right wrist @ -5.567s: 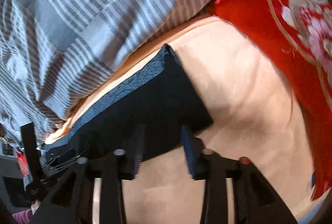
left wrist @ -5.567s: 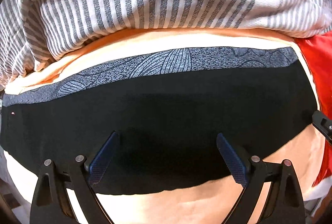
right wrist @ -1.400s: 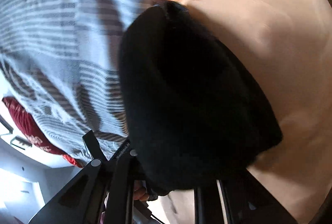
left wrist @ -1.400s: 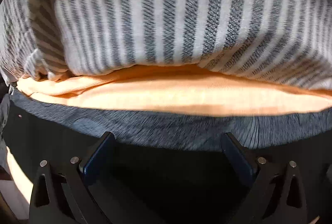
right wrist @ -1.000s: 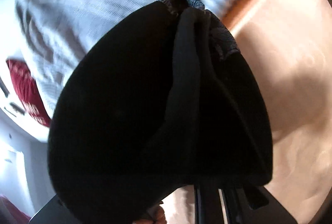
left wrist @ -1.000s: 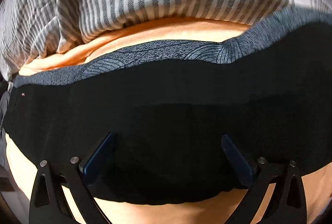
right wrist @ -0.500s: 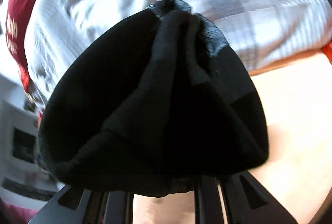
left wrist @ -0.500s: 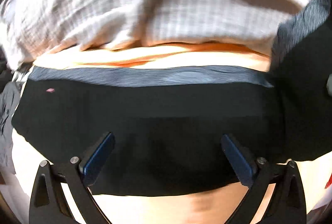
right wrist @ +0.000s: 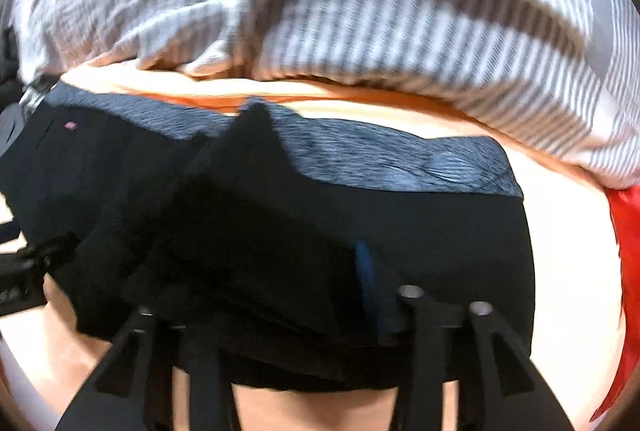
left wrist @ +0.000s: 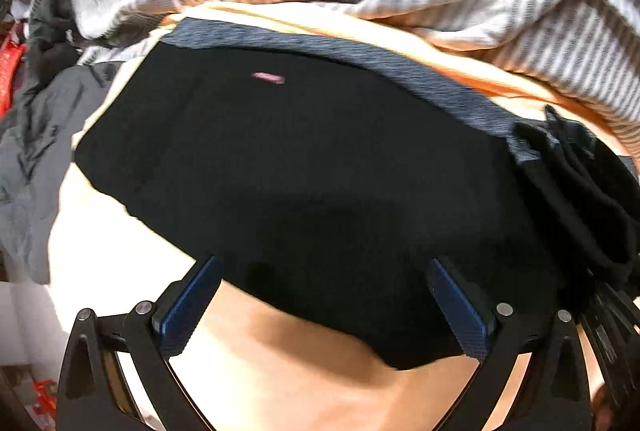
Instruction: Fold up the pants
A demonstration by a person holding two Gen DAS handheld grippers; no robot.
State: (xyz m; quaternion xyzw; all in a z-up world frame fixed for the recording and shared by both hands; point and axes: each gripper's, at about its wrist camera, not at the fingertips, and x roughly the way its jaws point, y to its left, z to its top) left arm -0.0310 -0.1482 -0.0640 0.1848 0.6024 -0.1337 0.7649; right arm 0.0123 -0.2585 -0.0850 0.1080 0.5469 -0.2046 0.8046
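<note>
As my right hand-held gripper (right wrist: 280, 315) opens, the bunched end it carried across a second ago lies between its jaws on the black pants (left wrist: 304, 167); left hand-held gripper (left wrist: 328, 303) spread at 6 o'clock. Fold landed on the bed (left wrist: 280, 371).

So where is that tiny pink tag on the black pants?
In the left wrist view, the tiny pink tag sits upper-centre on the black pants, just below their grey patterned waistband.

Peach bedsheet (left wrist: 280, 383), striped quilt (right wrist: 400, 31)
</note>
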